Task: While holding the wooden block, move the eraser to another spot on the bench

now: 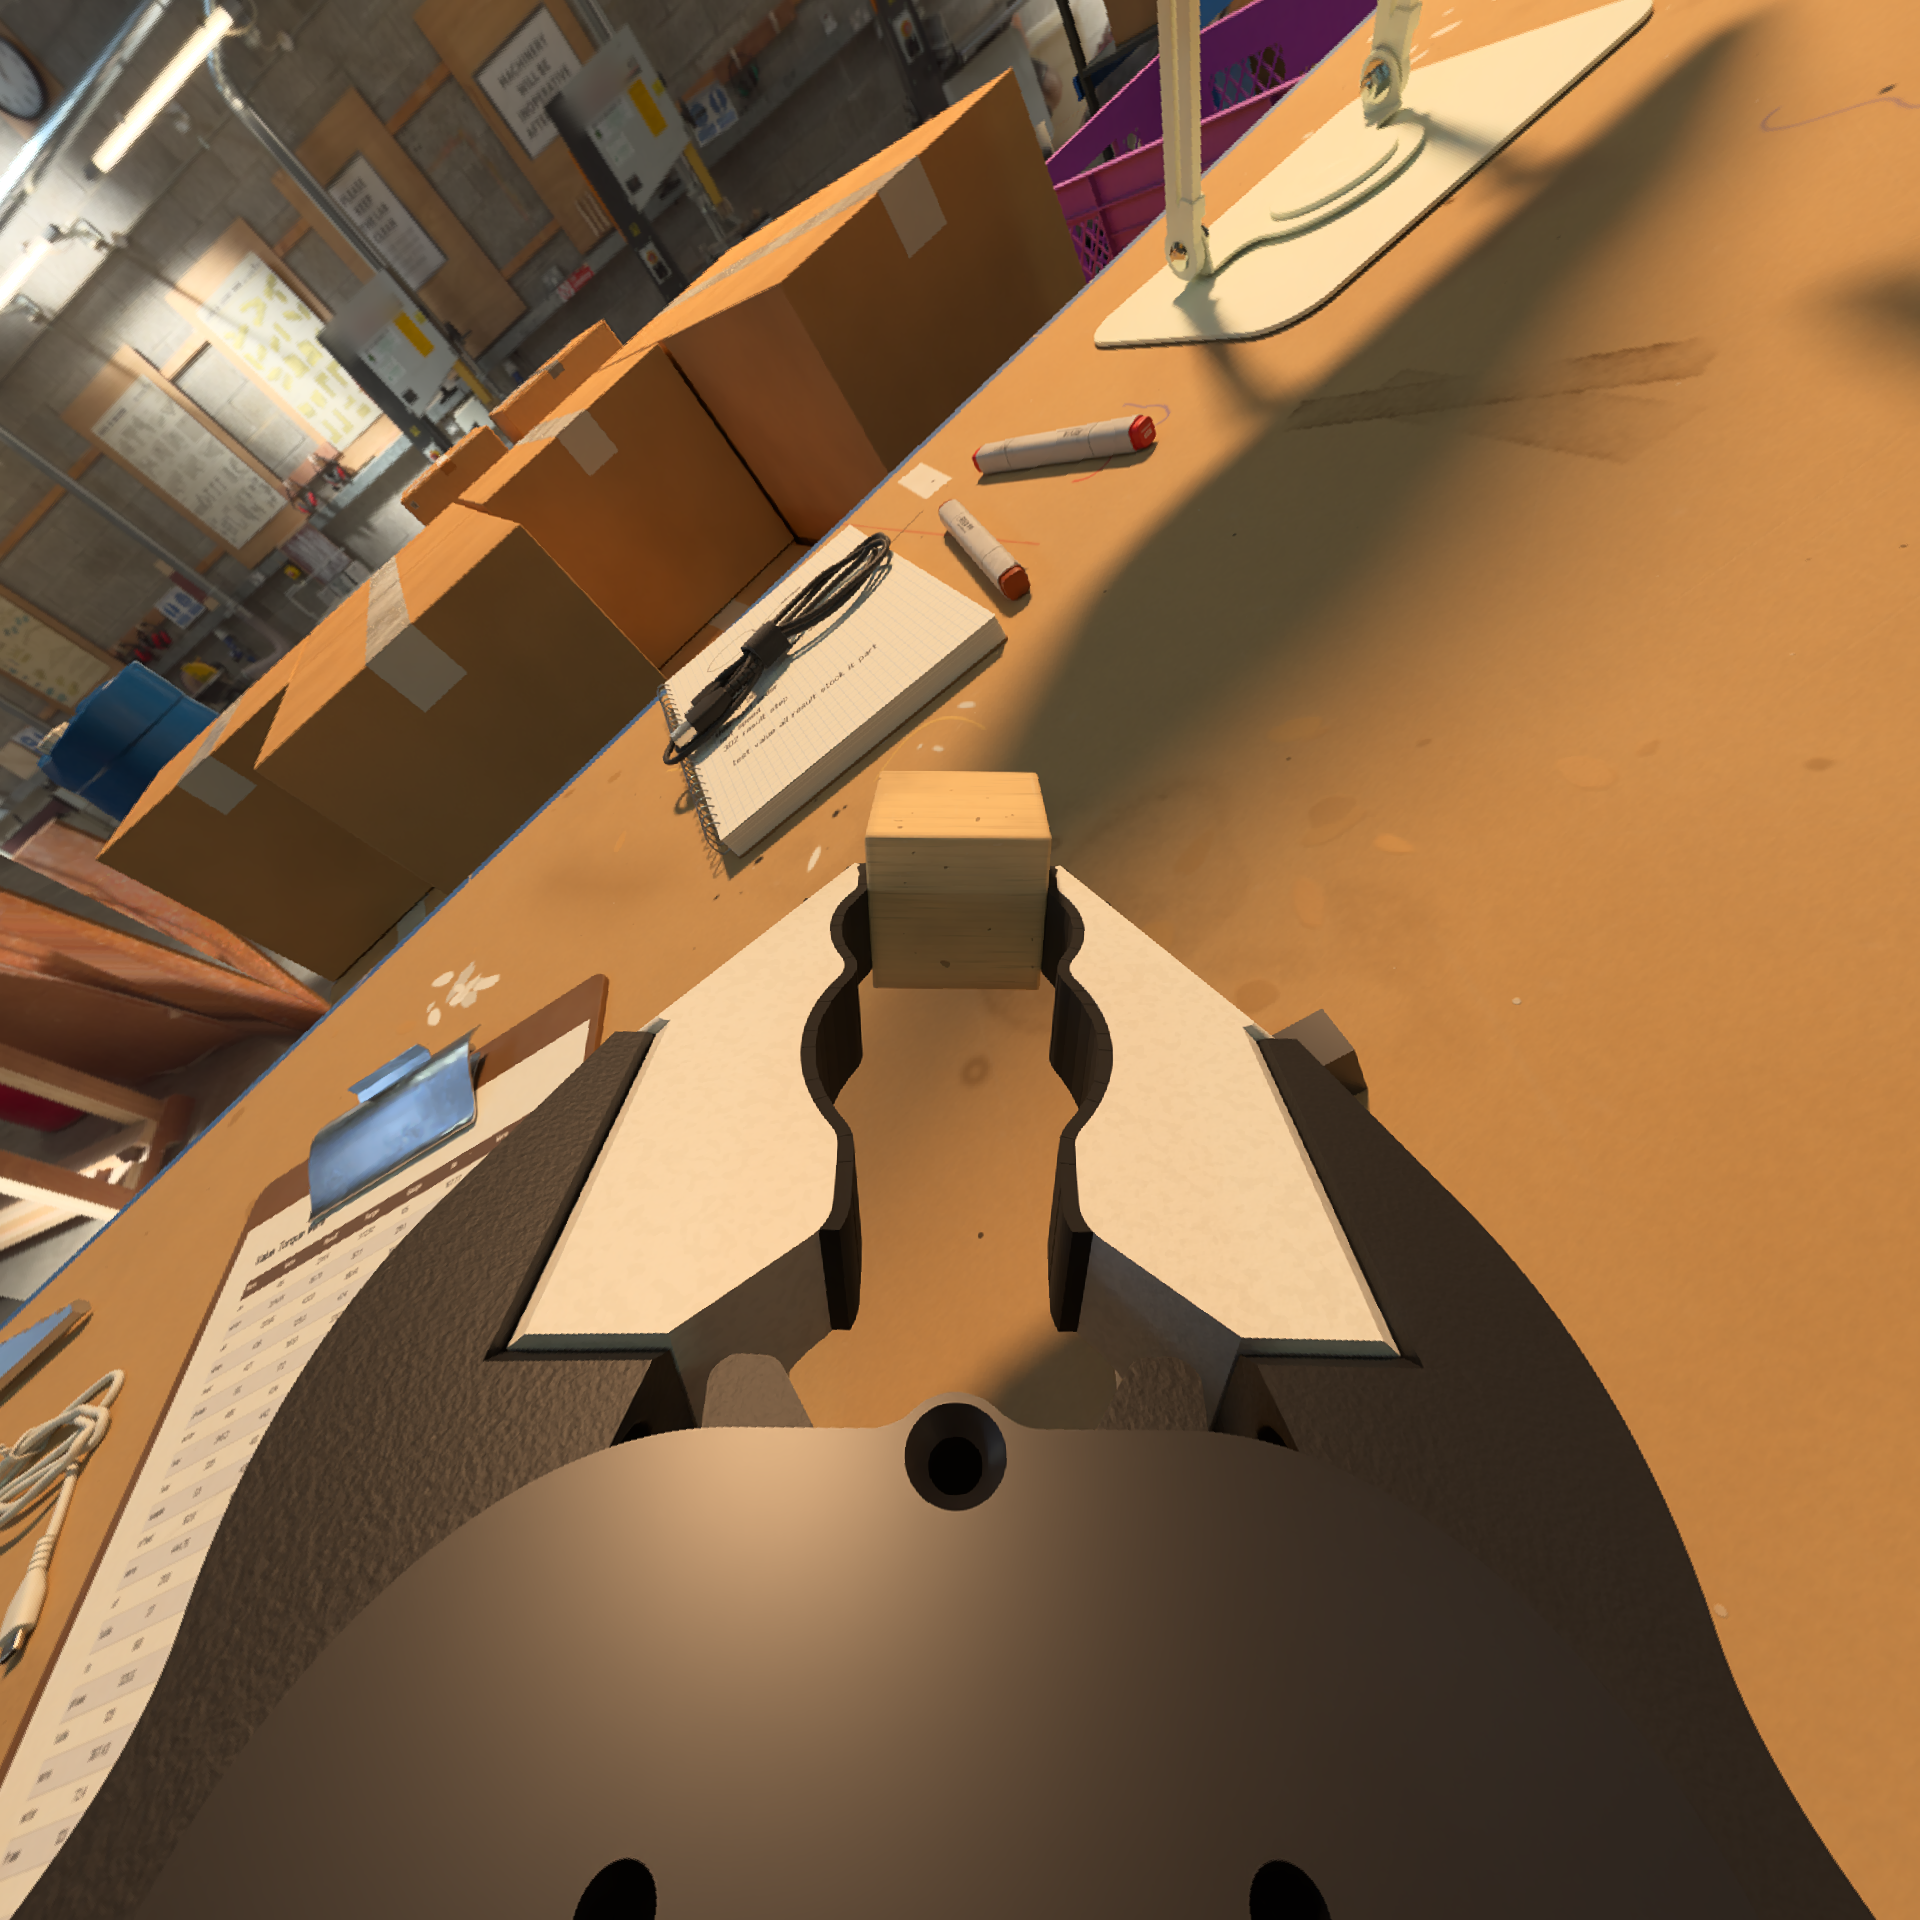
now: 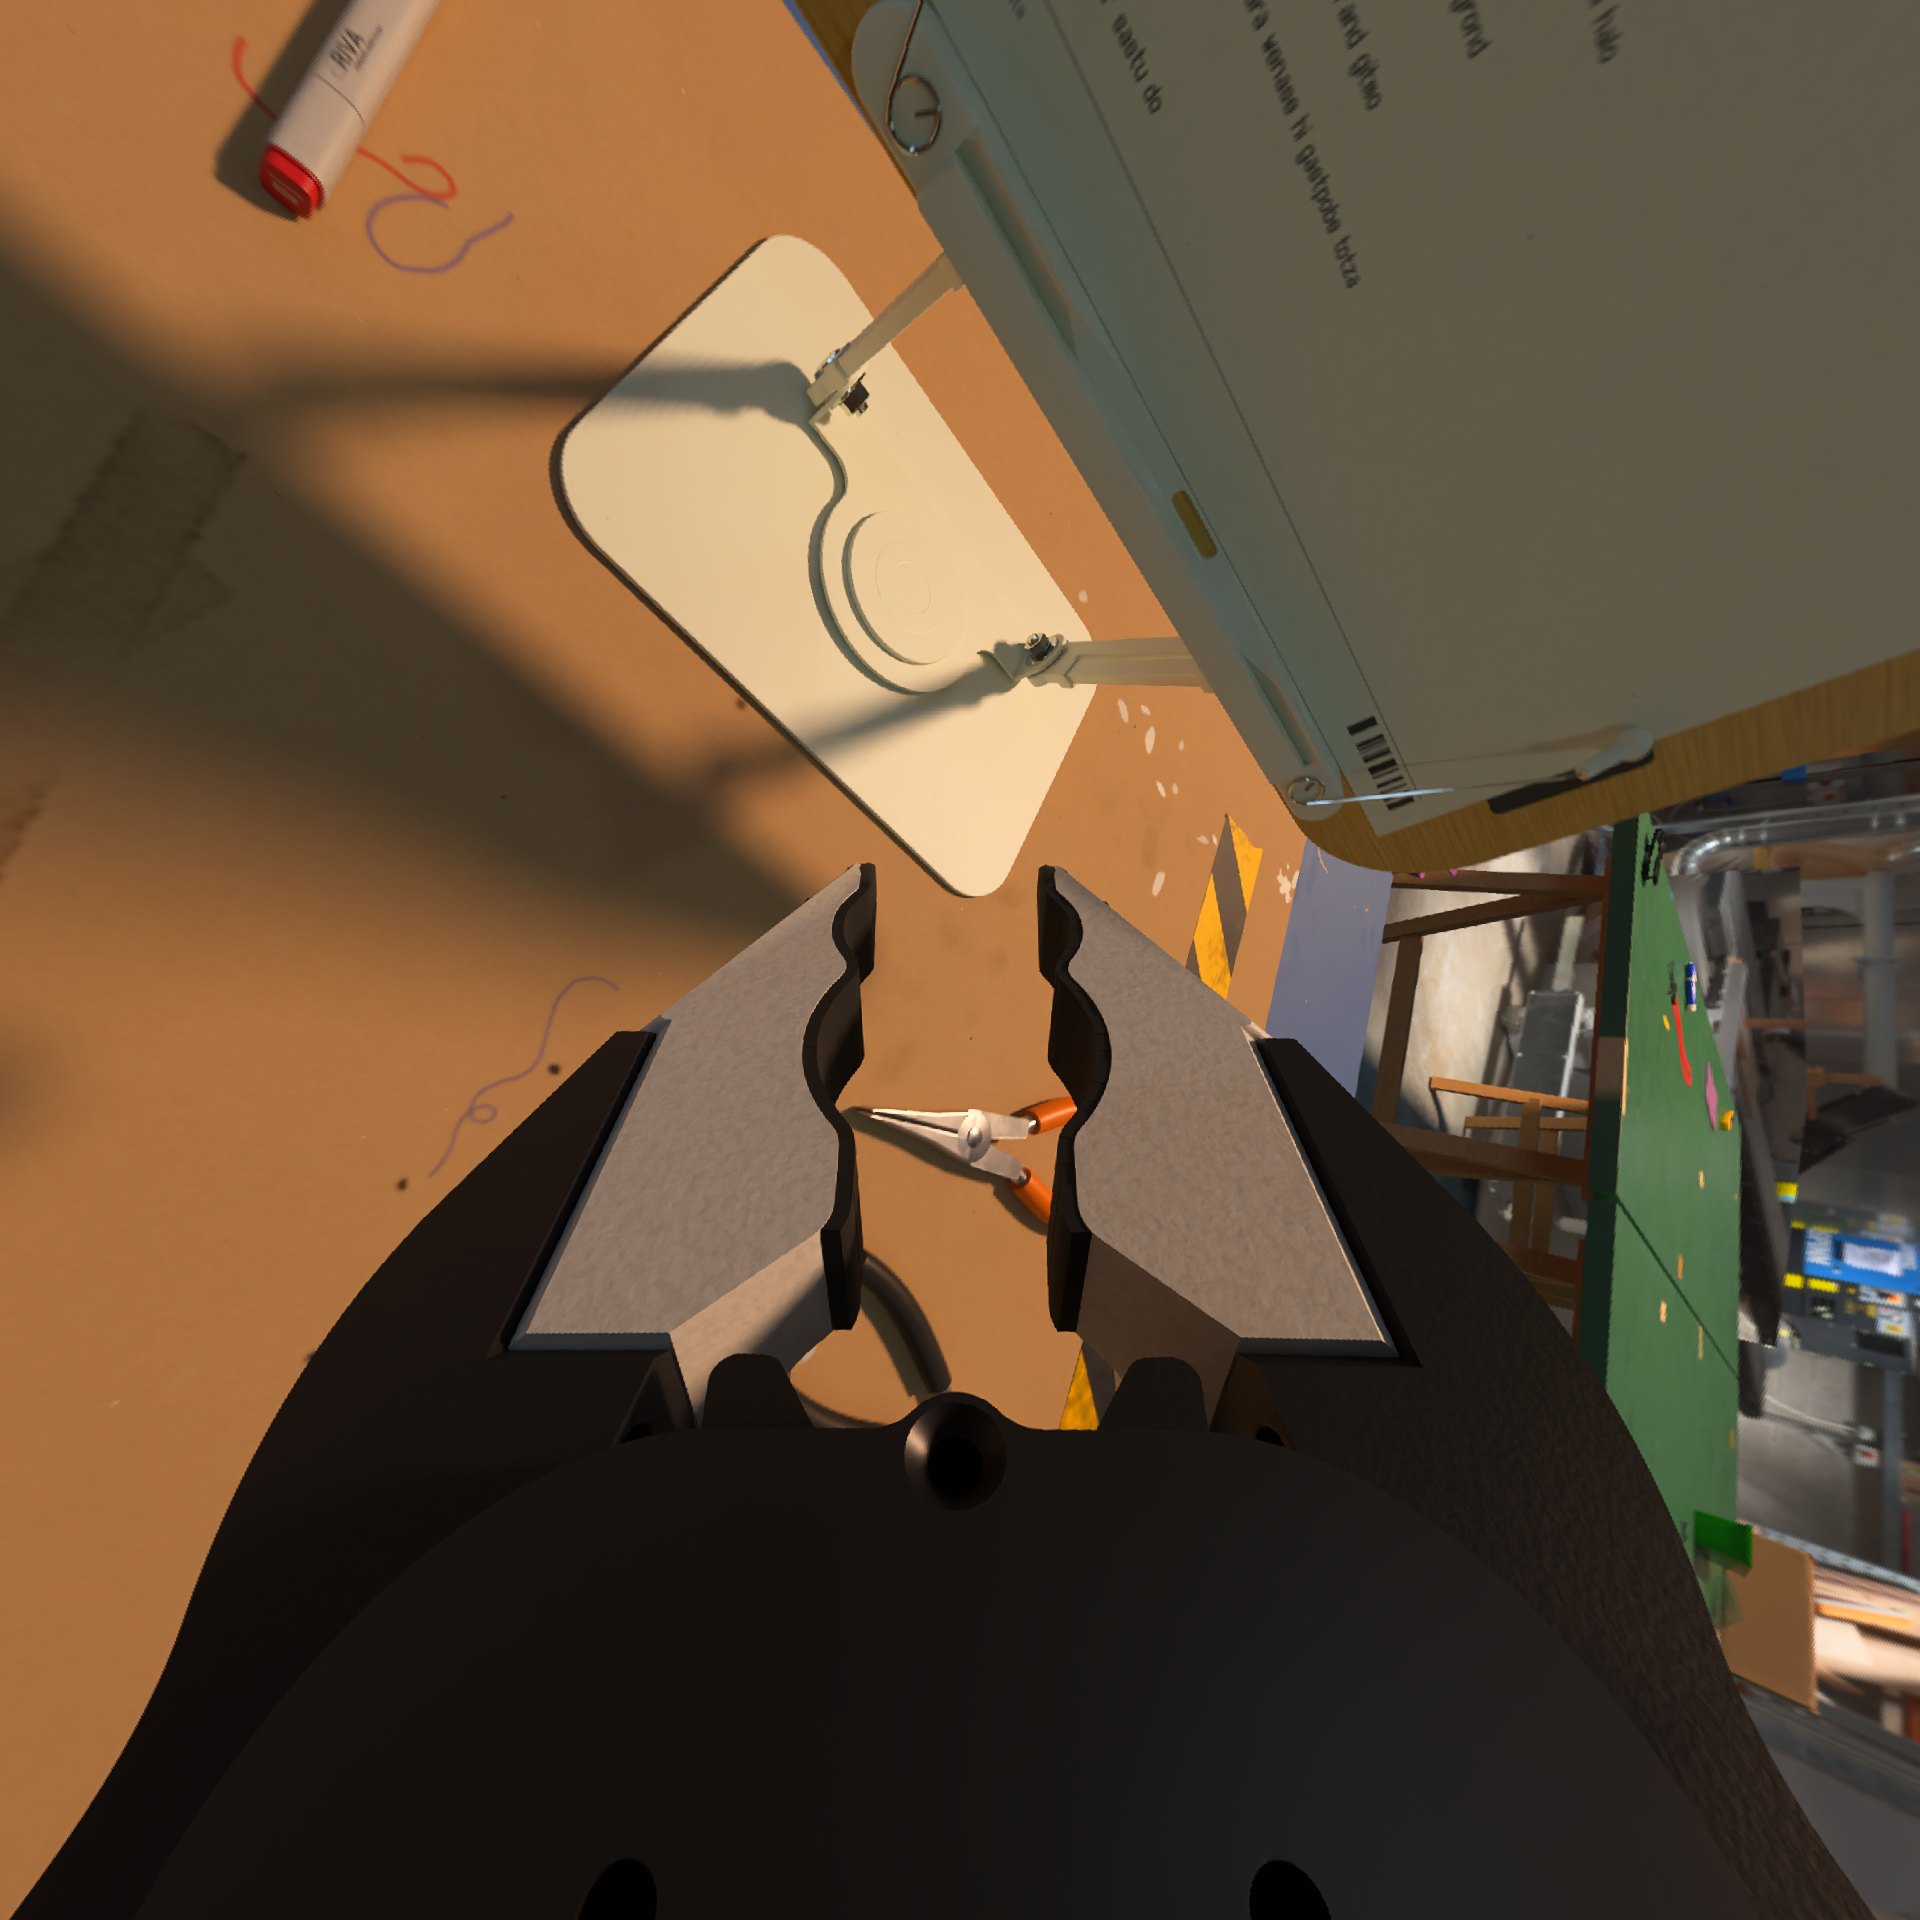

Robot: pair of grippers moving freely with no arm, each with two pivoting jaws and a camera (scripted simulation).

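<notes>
The left gripper (image 1: 956, 883) has its fingers closed against the two sides of the block (image 1: 956, 883), which sits at the fingertips, the jaws no wider than the block itself; whether the block rests on the bench (image 1: 1455, 831) or is lifted just off it cannot be told from this view. That hold looks like the standing condition of the task: the block is pinned so the other gripper is free to do the moving. Just beyond the block lies a notepad (image 1: 831, 686) with a black cable (image 1: 779, 644) on it, two markers (image 1: 1065, 445) farther past the block to the right, a lamp base (image 1: 1351, 208) well beyond it, and a clipboard (image 1: 312, 1299) on the near left. The right gripper (image 2: 956, 883) is empty, its jaws parted by a moderate gap, hovering over bare bench. Pliers (image 2: 971, 1138) with orange handles lie beneath it, seen between its fingers, and the lamp base (image 2: 810, 561) is just ahead of the tips. The eraser cannot be picked out in either view; a small greyish piece (image 1: 1320, 1039) peeks out behind the left gripper's right finger, close beside the block, but what it is cannot be told. My judgement is that the eraser move has not begun, and the right gripper needs first to find it.
</notes>
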